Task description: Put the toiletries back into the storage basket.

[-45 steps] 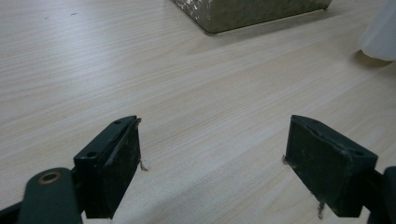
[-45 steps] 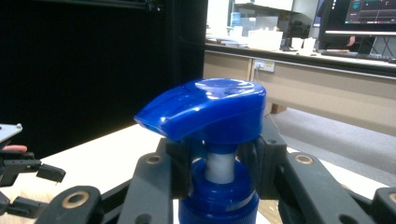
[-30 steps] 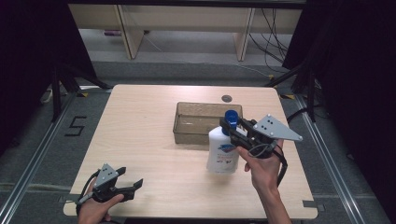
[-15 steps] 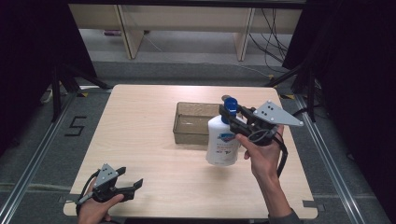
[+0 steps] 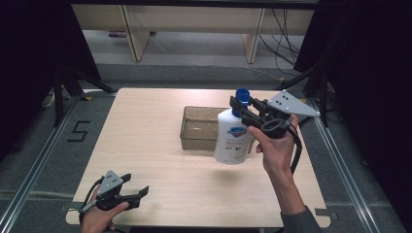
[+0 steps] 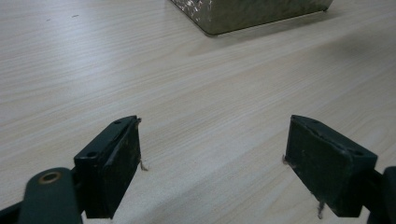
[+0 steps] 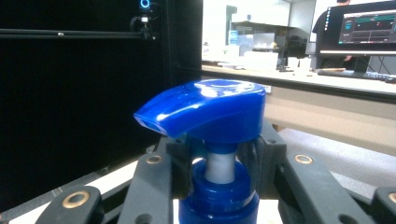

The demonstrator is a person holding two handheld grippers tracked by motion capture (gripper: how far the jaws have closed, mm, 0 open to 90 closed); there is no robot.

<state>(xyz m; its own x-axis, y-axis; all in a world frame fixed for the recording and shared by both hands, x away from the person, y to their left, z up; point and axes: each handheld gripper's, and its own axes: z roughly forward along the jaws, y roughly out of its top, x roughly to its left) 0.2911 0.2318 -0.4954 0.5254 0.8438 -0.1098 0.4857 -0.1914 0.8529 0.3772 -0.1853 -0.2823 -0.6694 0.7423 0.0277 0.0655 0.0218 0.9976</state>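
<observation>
My right gripper (image 5: 243,112) is clamped on the neck of the soap bottle (image 5: 233,141), which hangs upright just off the table (image 5: 145,145). The tray (image 5: 199,128) lies at nine o'clock, just beside. My left gripper (image 5: 136,195) idles agape, well apart.

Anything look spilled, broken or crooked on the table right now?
Nothing spilled or broken shows. The pump bottle hangs slightly tilted above the table, the right gripper clamped on its neck beside the clear bin. The left gripper rests open.
</observation>
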